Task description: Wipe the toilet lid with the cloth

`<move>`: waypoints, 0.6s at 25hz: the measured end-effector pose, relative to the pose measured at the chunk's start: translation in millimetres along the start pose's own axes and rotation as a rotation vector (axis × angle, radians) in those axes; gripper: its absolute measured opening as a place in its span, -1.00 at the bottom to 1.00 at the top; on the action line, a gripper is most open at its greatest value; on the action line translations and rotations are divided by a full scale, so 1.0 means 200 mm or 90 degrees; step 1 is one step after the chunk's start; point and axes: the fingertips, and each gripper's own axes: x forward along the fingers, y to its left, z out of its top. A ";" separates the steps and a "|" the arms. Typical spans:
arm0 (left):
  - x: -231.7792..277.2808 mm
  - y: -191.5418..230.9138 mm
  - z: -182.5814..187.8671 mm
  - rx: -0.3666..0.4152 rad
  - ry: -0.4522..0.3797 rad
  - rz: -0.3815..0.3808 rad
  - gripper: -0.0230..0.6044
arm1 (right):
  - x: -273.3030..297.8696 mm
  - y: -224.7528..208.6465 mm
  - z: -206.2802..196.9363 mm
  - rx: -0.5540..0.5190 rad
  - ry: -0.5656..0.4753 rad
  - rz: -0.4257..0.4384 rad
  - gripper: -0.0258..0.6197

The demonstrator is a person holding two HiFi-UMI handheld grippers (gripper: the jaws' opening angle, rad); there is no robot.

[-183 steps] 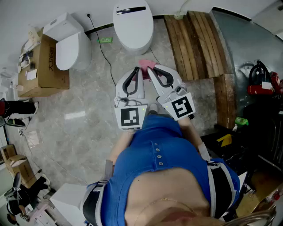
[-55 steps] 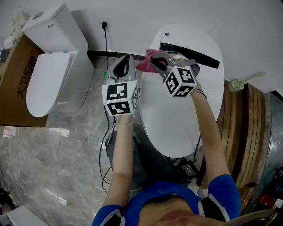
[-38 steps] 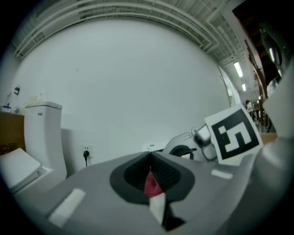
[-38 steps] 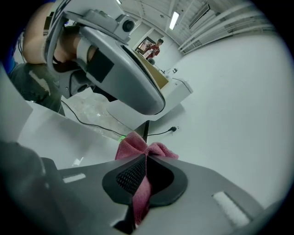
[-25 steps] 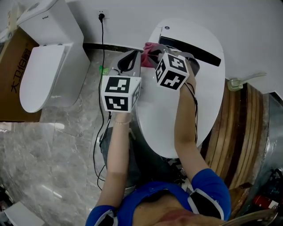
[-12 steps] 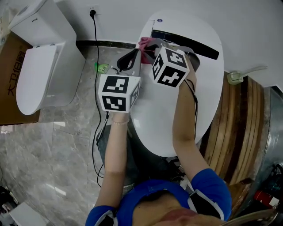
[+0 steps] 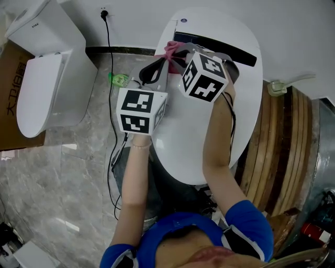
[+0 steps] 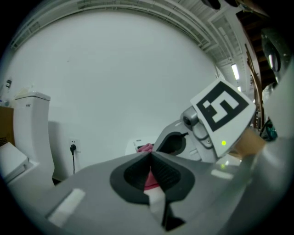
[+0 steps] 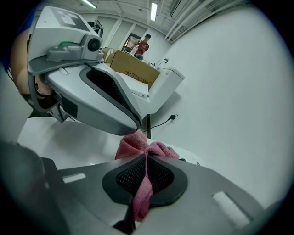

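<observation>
The white oval toilet lid (image 7: 201, 136) fills the middle of the head view. A pink cloth (image 7: 170, 49) rests on its back left part, next to the black strip (image 7: 217, 44). My right gripper (image 7: 177, 52) is shut on the cloth (image 9: 138, 143), which bunches out past its tips (image 9: 146, 156) and hangs down between the pads. My left gripper (image 7: 159, 63) is shut just left of it, its tip (image 9: 134, 126) right beside the cloth. In the left gripper view the cloth (image 8: 145, 148) shows behind the closed jaws (image 8: 150, 154), with the right gripper (image 8: 158, 146) alongside.
A second white toilet (image 7: 47, 78) stands to the left, with a cardboard box (image 7: 8, 112) beyond it. A black cord (image 7: 111, 57) runs down from a wall socket (image 7: 103, 10). A small green thing (image 7: 118, 79) lies on the marble floor. Wooden planks (image 7: 272, 141) lie at the right.
Both grippers came from the open floor to the toilet. Over the last second the right gripper slid the cloth slightly along the lid's back left edge, with the left gripper staying beside it.
</observation>
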 end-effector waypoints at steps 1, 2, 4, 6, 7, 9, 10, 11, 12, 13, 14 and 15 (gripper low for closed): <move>0.00 -0.01 0.00 0.001 0.000 -0.002 -0.92 | -0.01 0.00 -0.01 0.003 0.002 0.000 -0.89; 0.00 -0.02 0.00 0.003 0.001 -0.005 -0.92 | -0.02 -0.01 -0.03 0.007 0.004 0.000 -0.89; 0.01 -0.04 0.00 0.004 0.002 -0.011 -0.92 | -0.03 -0.01 -0.05 0.013 0.006 0.001 -0.89; 0.01 -0.05 -0.01 0.003 0.003 -0.017 -0.92 | -0.04 -0.01 -0.07 0.019 0.006 0.001 -0.89; 0.02 -0.06 -0.01 0.003 0.004 -0.020 -0.92 | -0.05 -0.01 -0.08 0.022 0.006 0.001 -0.89; 0.03 -0.08 -0.02 0.002 0.007 -0.026 -0.92 | -0.05 -0.01 -0.09 0.026 0.005 0.000 -0.89; 0.03 -0.09 -0.02 0.003 0.007 -0.030 -0.92 | -0.06 -0.02 -0.10 0.027 0.006 -0.001 -0.89; 0.04 -0.10 -0.02 0.004 0.008 -0.033 -0.92 | -0.06 -0.02 -0.10 0.028 0.006 -0.002 -0.89; 0.04 -0.11 -0.02 0.006 0.009 -0.036 -0.92 | -0.06 -0.02 -0.11 0.028 0.007 -0.003 -0.89; 0.04 -0.12 -0.02 0.008 0.009 -0.039 -0.92 | -0.07 -0.02 -0.12 0.029 0.008 -0.004 -0.89; 0.04 -0.13 -0.02 0.010 0.009 -0.042 -0.92 | -0.07 -0.02 -0.13 0.030 0.009 -0.004 -0.89; 0.05 -0.14 -0.02 0.012 0.008 -0.045 -0.92 | -0.08 -0.02 -0.14 0.032 0.011 -0.004 -0.89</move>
